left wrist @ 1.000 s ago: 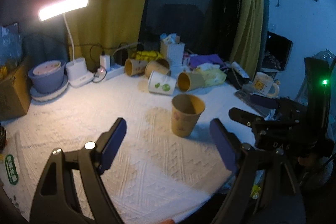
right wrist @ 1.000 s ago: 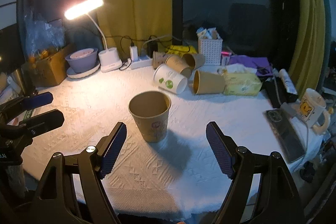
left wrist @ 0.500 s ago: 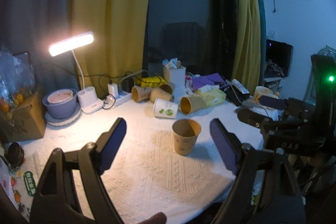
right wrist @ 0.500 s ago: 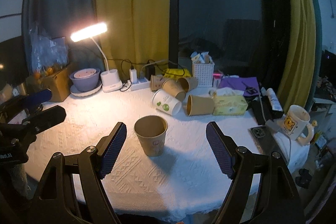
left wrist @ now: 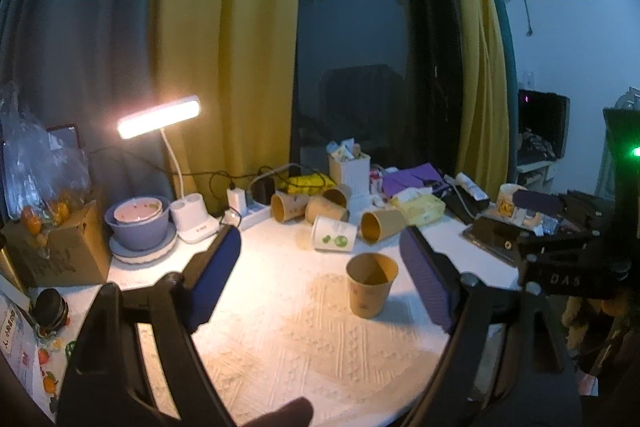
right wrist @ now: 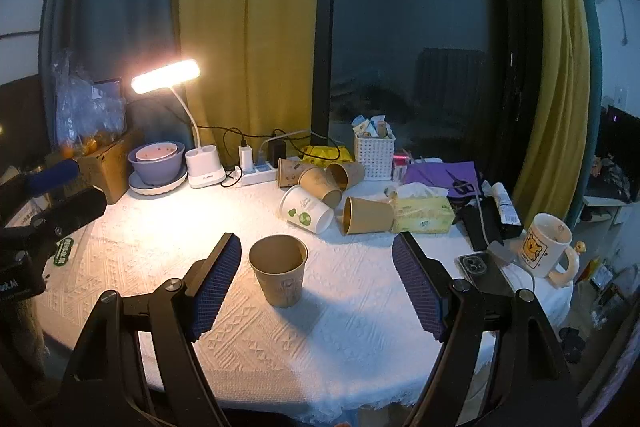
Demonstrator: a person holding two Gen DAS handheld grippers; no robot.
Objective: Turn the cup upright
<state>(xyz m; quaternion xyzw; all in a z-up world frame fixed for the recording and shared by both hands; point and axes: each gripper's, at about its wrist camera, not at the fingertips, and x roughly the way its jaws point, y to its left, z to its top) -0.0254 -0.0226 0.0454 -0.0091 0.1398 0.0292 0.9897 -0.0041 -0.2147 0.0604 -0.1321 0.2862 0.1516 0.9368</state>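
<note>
A home room: curtains point(right wrist: 248, 27), desk lamp point(right wrist: 166, 75), cluttered table point(right wrist: 360, 307).

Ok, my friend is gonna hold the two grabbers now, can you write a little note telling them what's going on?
Left gripper: open, holding nothing, held back from the table.
Right gripper: open, holding nothing too.
The brown paper cup stands upright, mouth up, alone on the white tablecloth, touched by neither gripper. That flip looks done.
Behind it, a white cup and four brown cups lie on their sides in a cluster near the tissue pack.
Left to do: probably nothing, unless those are to be stood up too.
</note>
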